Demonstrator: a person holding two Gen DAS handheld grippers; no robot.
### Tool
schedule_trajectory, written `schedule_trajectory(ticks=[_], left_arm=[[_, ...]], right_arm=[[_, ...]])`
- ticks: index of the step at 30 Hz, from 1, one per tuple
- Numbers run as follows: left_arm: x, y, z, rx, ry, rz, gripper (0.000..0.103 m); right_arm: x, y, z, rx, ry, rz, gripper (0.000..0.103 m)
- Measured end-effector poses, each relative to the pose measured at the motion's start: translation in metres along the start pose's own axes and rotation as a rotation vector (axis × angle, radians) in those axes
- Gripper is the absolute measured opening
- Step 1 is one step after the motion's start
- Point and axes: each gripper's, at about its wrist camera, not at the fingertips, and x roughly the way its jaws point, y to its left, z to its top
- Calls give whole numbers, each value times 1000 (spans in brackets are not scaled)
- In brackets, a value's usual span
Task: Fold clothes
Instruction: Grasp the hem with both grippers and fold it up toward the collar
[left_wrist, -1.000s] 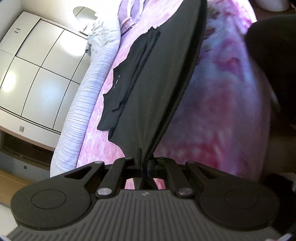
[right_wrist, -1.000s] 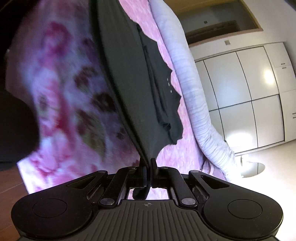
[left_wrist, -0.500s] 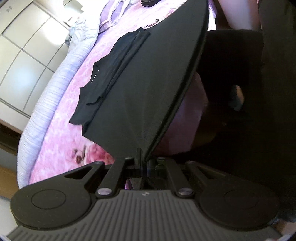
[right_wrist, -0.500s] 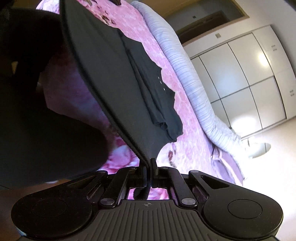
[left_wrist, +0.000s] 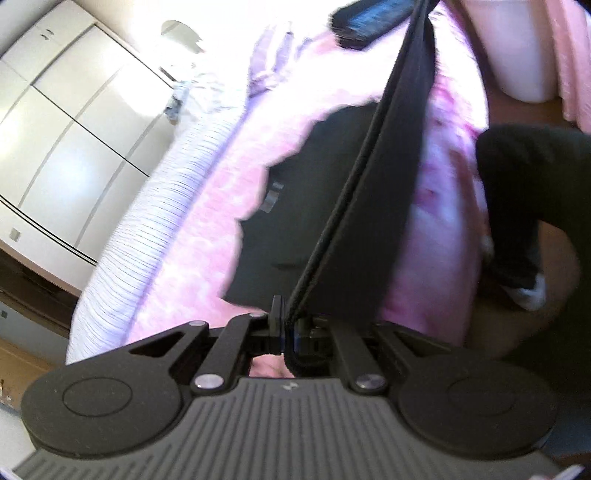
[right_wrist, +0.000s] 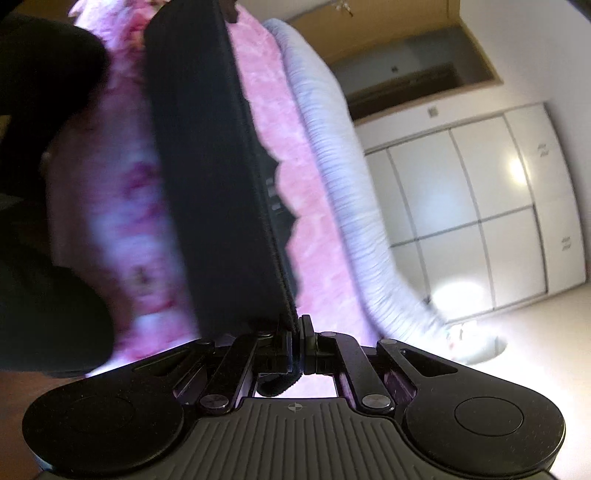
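Note:
A black garment (left_wrist: 369, 206) hangs stretched between both grippers above a pink flowered bedspread (left_wrist: 207, 229). My left gripper (left_wrist: 286, 314) is shut on one corner of its hemmed edge, which runs taut up and away to the top of the view. My right gripper (right_wrist: 297, 325) is shut on the other corner of the same black garment (right_wrist: 207, 177). The lower part of the cloth still lies on the pink bedspread (right_wrist: 317, 236) beyond the lifted edge. Both views are blurred by motion.
A rolled white striped duvet (left_wrist: 155, 218) lies along the bed's far side, seen also as the duvet (right_wrist: 343, 192) in the right view. White wardrobe doors (right_wrist: 480, 206) stand behind. A person's dark clothing (left_wrist: 535, 206) is beside the bed. A dark item (left_wrist: 369, 22) lies at the bed's far end.
Both grippers have risen with the garment, lifting its edge higher off the bed. The cloth now stands steeper and narrower in both views, with less of it spread on the bedspread.

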Motion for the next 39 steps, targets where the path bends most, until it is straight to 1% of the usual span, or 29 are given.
schedule_trajectory(ticks=[3, 5, 8, 10, 12, 15, 18, 21, 23, 26, 28, 30, 31, 32, 33, 34, 36, 37, 38, 39], left_arm=[[44, 51, 13, -30, -3, 16, 3], [82, 83, 20, -53, 13, 3, 3], [136, 117, 24, -75, 44, -11, 3], [162, 132, 17, -96, 71, -25, 3], [193, 143, 12, -120, 98, -47, 3], [238, 150, 5, -139, 140, -82, 3], [273, 153, -3, -162, 173, -115, 3], [301, 161, -6, -184, 183, -122, 3], [312, 170, -7, -205, 190, -126, 3], [343, 182, -12, -231, 221, -160, 3], [365, 187, -17, -254, 252, -189, 6], [385, 187, -24, -292, 285, -190, 13], [391, 190, -29, -326, 294, -180, 16], [397, 192, -35, -359, 303, -171, 21], [402, 195, -40, -394, 311, -161, 26], [403, 201, -46, -447, 310, -143, 26], [403, 213, -59, -560, 311, -99, 27], [401, 219, -67, -617, 312, -83, 29], [399, 225, -74, -671, 314, -65, 29], [396, 229, -79, -696, 334, -34, 28]], right_arm=[[58, -38, 8, -25, 1, 3, 2], [97, -63, 13, -41, 2, 5, 2], [159, -89, 20, -49, 20, 25, 2], [199, -101, 24, -39, 34, 46, 2], [234, -105, 25, -24, 49, 76, 2], [284, -107, 23, -1, 74, 130, 2], [325, -96, 17, 11, 99, 202, 1], [352, -95, 14, 31, 107, 239, 1], [368, -98, 15, 50, 105, 249, 2], [396, -103, 19, 70, 106, 273, 2], [419, -101, 22, 92, 124, 334, 2], [443, -97, 20, 116, 147, 390, 2], [453, -95, 18, 135, 157, 411, 2], [461, -93, 16, 160, 164, 422, 3], [467, -93, 14, 188, 169, 428, 10], [469, -95, 12, 236, 168, 415, 15], [467, -105, 6, 384, 169, 386, 27], [467, -115, 0, 478, 175, 371, 30], [468, -124, -7, 576, 184, 355, 33], [469, -133, -15, 678, 206, 339, 35]])
